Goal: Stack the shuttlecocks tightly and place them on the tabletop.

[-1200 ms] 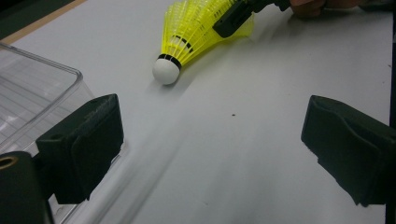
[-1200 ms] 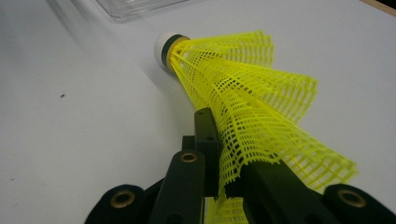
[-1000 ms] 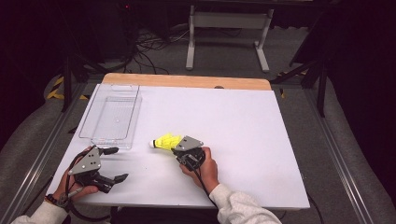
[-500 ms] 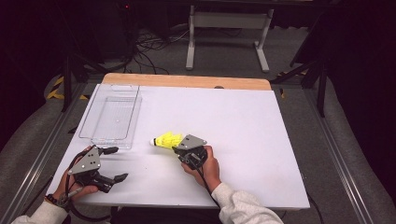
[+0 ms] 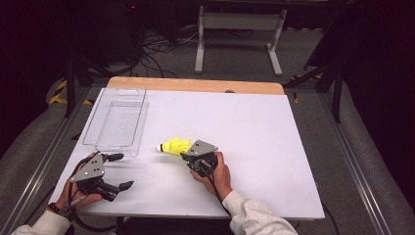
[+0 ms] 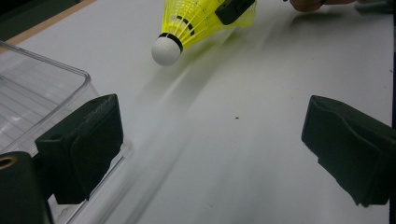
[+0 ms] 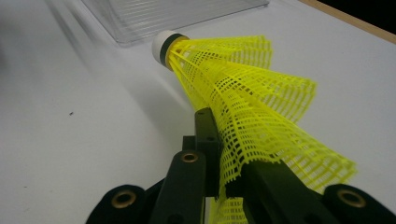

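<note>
A yellow shuttlecock with a white cork tip hangs just above the white table, tip pointing left toward the tray. My right gripper is shut on its mesh skirt, which is crumpled between the black jaws. From the left gripper view the shuttlecock lies ahead at the top, its cork clear of the surface. My left gripper rests near the table's front left corner with its jaws wide apart and nothing between its fingers.
A clear plastic tray sits at the table's left, its near corner just beside my left gripper. The white table has a wooden far edge. Cables and a metal stand lie on the floor beyond.
</note>
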